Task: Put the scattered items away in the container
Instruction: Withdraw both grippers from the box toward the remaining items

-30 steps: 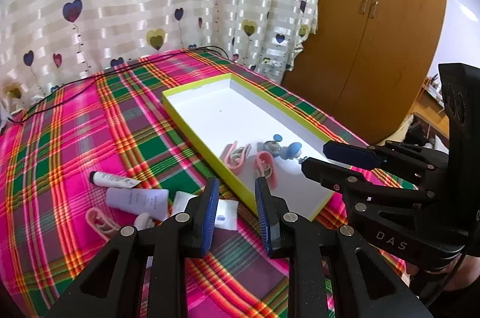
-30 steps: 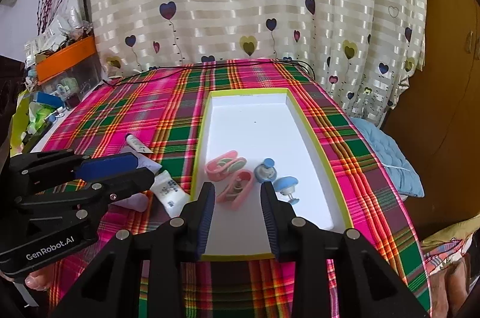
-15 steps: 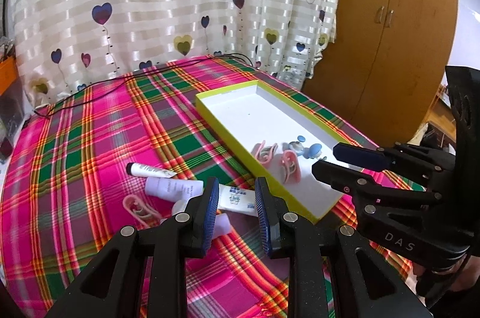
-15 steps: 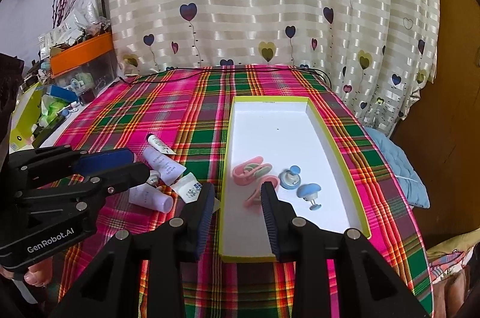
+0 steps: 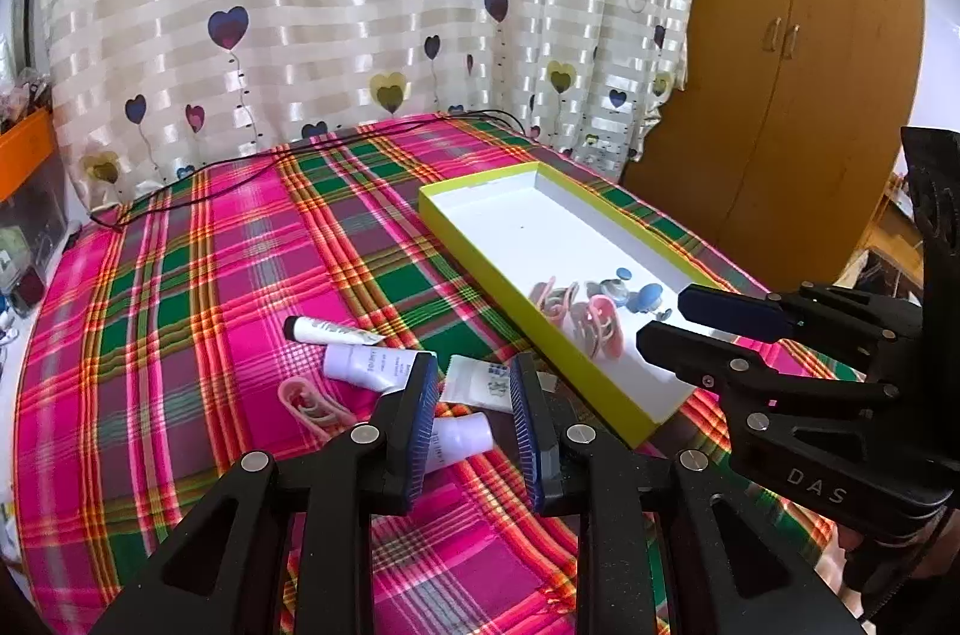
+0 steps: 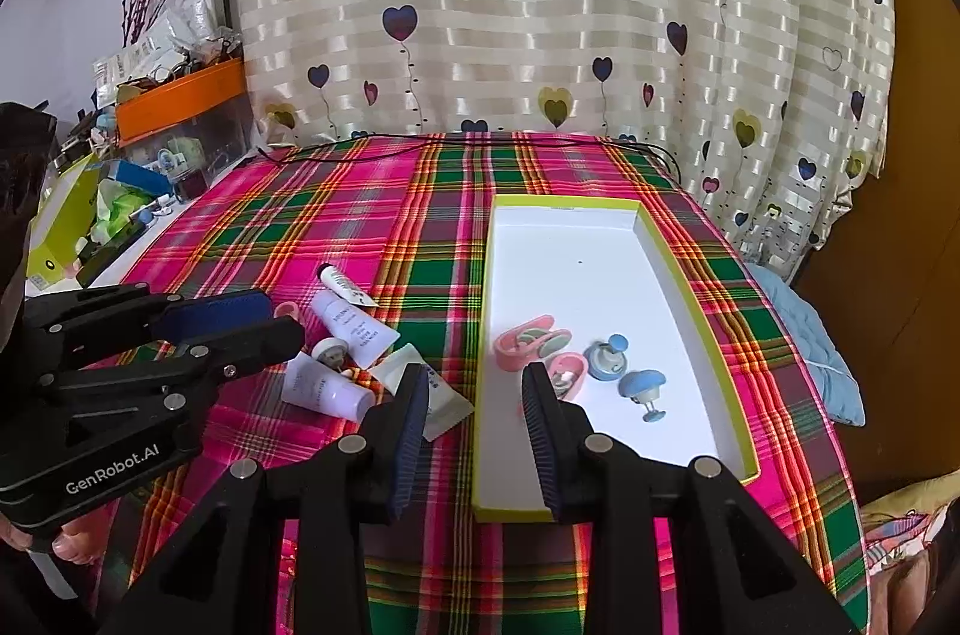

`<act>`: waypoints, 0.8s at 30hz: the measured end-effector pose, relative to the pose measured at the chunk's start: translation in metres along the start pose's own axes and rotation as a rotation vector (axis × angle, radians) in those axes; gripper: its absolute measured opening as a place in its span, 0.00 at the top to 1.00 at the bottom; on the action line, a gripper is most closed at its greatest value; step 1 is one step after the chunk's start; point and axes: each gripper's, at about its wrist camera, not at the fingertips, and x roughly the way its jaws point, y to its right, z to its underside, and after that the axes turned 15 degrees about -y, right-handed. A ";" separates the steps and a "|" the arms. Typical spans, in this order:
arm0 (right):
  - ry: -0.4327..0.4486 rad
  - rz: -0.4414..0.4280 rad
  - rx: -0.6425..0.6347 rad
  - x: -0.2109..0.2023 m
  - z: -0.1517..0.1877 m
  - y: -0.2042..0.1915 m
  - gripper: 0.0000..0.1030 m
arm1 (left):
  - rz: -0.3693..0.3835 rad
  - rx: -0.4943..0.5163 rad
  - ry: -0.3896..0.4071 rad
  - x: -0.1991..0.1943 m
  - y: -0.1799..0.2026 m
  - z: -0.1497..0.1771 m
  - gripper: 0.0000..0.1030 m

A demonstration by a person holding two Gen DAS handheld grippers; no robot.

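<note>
A white tray with a yellow-green rim point(image 6: 678, 275) lies on the plaid cloth; it also shows in the left wrist view point(image 5: 480, 251). In it lie pink clips point(image 6: 531, 341) and blue round knobs point(image 6: 642, 383). Left of the tray are scattered white tubes point(image 6: 354, 326), a sachet point(image 6: 441, 398), a small round item point(image 6: 331, 352) and a pink clip point(image 5: 312, 401). My left gripper point(image 5: 474, 419) is open and empty, above a tube point(image 5: 459, 443). My right gripper point(image 6: 477, 431) is open and empty over the tray's near left edge.
A black cable point(image 6: 480, 140) runs along the far edge of the table by the heart-print curtain. Cluttered boxes and an orange bin point(image 6: 180, 95) stand to the left. A wooden wardrobe point(image 5: 810, 65) stands to the right. A blue cushion point(image 6: 810, 335) lies beyond the right edge.
Both grippers have pulled back and up from the tray, so more of the table and the scattered tubes show. Both stay open. The items have not moved.
</note>
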 end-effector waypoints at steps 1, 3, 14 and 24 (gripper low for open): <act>0.000 -0.002 -0.002 0.000 0.000 -0.001 0.68 | -0.001 -0.001 -0.001 0.000 -0.001 0.000 0.75; -0.001 -0.004 -0.005 0.001 0.000 -0.003 0.68 | -0.005 -0.004 -0.002 0.000 -0.003 0.001 0.75; -0.010 -0.016 -0.014 0.006 -0.001 -0.008 0.68 | -0.013 -0.038 -0.020 0.005 -0.020 0.009 0.75; -0.023 -0.042 -0.041 0.013 0.000 -0.016 0.68 | -0.013 -0.081 -0.037 0.011 -0.042 0.019 0.75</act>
